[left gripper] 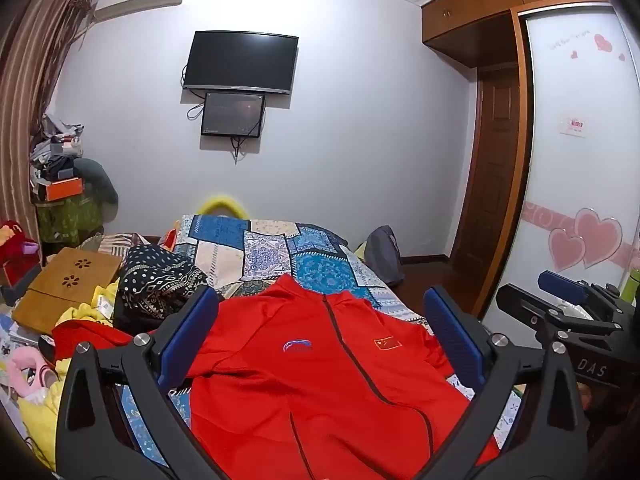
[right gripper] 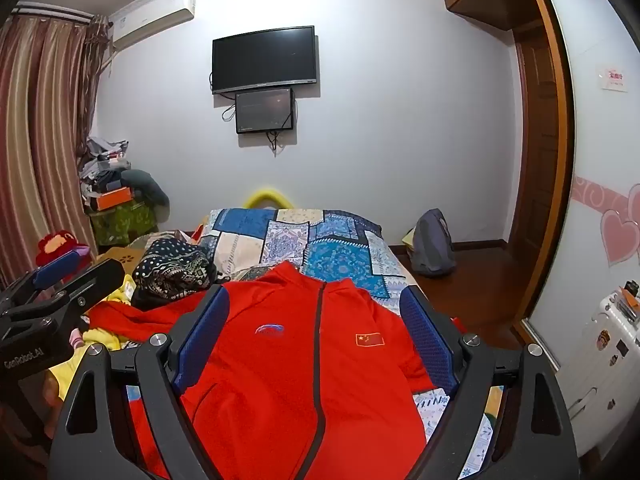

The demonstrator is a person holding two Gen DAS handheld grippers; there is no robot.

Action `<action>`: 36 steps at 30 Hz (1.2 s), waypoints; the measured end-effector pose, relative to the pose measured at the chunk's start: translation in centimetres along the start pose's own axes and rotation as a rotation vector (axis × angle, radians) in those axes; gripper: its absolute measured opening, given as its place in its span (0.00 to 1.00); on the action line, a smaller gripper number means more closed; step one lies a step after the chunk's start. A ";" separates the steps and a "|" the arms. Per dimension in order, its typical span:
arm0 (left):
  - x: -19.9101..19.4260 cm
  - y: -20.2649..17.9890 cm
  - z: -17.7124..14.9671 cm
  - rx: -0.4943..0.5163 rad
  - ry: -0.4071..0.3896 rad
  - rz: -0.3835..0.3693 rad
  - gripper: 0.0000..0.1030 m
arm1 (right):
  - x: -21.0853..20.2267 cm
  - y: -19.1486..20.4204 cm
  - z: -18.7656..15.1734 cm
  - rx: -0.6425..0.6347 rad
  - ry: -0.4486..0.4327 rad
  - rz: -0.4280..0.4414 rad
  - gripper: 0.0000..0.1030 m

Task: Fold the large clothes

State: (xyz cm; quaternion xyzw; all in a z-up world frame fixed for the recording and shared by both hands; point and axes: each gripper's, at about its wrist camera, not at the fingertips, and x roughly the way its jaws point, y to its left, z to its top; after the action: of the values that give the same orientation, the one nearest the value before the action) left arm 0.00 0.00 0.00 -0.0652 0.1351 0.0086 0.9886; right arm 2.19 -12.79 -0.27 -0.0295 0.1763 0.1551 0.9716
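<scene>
A red zip-up jacket (left gripper: 320, 380) (right gripper: 304, 368) lies front up on the patchwork bedspread (left gripper: 280, 248) (right gripper: 320, 240), collar toward the far wall, with a blue logo and a small flag patch on the chest. My left gripper (left gripper: 320, 320) hovers above it, jaws wide open, nothing between the blue pads. My right gripper (right gripper: 314, 320) also stands open over the jacket with nothing in it. In the left wrist view the right gripper (left gripper: 560, 304) shows at the right edge; in the right wrist view the left gripper (right gripper: 60, 280) shows at the left edge.
A dark patterned garment (left gripper: 160, 284) (right gripper: 172, 268) and yellow and red clothes (left gripper: 80, 320) are heaped left of the jacket. A wooden lap tray (left gripper: 68, 280) lies further left. A grey backpack (right gripper: 434, 244) sits on the floor beside the wardrobe (left gripper: 580, 160).
</scene>
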 end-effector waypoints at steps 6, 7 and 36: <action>-0.1 0.1 -0.2 -0.001 -0.007 0.003 1.00 | 0.1 0.3 -0.7 0.002 -0.001 0.007 0.82; -0.1 0.2 -0.2 -0.002 -0.008 0.003 1.00 | 0.0 0.2 -0.8 0.001 0.001 0.008 0.82; 0.1 0.1 -0.2 0.007 0.009 0.026 1.00 | 0.2 0.5 -0.1 -0.002 0.018 0.011 0.82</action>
State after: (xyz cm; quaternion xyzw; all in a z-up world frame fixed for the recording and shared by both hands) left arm 0.00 0.07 -0.26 -0.0602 0.1406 0.0208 0.9880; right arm 2.13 -12.23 -0.47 -0.0309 0.1849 0.1604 0.9691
